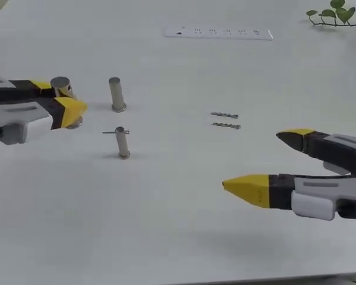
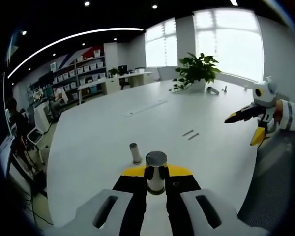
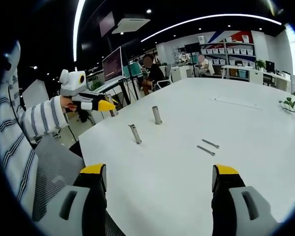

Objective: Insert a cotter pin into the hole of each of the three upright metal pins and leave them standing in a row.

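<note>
Open-plan office: a long white meeting table point(image 2: 98, 128) carrying a power strip point(image 1: 218, 33) sits under ceiling spotlights point(image 2: 87, 3). Around it are storage shelves point(image 2: 86, 69), a potted plant point(image 2: 196, 71), tall windows point(image 2: 226, 39), a monitor point(image 3: 112, 63) and seated people point(image 3: 150, 71).

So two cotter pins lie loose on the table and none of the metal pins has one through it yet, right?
Not quite. Two cotter pins do lie loose on the table, but the head view shows the nearest metal pin already has one through its top.
</note>
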Tool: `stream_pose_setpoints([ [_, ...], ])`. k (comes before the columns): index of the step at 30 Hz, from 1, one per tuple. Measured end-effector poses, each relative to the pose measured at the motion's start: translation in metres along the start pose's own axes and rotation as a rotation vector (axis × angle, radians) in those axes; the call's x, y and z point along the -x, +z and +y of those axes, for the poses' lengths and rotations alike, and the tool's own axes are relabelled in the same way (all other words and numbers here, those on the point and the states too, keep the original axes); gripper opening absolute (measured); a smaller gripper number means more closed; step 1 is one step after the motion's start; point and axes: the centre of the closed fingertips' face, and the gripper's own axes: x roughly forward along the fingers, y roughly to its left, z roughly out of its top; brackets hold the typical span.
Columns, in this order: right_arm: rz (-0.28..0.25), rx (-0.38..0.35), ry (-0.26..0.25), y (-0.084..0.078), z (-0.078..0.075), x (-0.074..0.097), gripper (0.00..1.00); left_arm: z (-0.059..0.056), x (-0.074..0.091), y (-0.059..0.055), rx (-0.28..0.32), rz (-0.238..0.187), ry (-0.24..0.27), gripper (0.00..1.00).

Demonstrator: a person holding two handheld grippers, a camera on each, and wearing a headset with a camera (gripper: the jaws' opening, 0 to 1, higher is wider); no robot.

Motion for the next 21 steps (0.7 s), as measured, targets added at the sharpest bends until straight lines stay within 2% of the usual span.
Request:
stream_pose_setpoints([
  [3, -0.001, -0.004, -0.001, -0.001, -0.001, 0.000, 0.87, -0.011, -0.001, -0.002, 0.000, 0.004, -0.015, 0.09],
  [5, -0.001, -0.007, 0.000, -0.002, -0.001, 0.000, 0.87, -0.022, -0.002, -0.003, -0.003, 0.005, -0.028, 0.09],
  [6, -0.003, -0.005, -0.002, -0.002, -0.002, 0.000, 0.87, -0.031, -0.002, -0.003, -0.020, 0.002, -0.045, 0.09],
  [7, -0.004, -0.005, -0.003, -0.002, -0.002, 0.000, 0.87, -0.035, -0.003, -0.003, -0.020, 0.003, -0.051, 0.10],
  [14, -0.020, -0.010, -0.007, -0.001, -0.004, 0.002, 0.87, -0.067, -0.011, -0.011, 0.018, 0.022, -0.088, 0.09],
  [16, -0.021, -0.009, -0.006, -0.001, -0.004, 0.002, 0.87, -0.072, -0.013, -0.012, 0.020, 0.026, -0.075, 0.09],
  [19, -0.023, -0.007, -0.001, -0.001, -0.002, 0.002, 0.87, -0.079, -0.017, -0.014, 0.070, 0.034, -0.062, 0.09],
  [21, -0.021, -0.005, 0.001, -0.002, -0.002, 0.001, 0.87, -0.081, -0.019, -0.015, 0.075, 0.038, -0.058, 0.09],
])
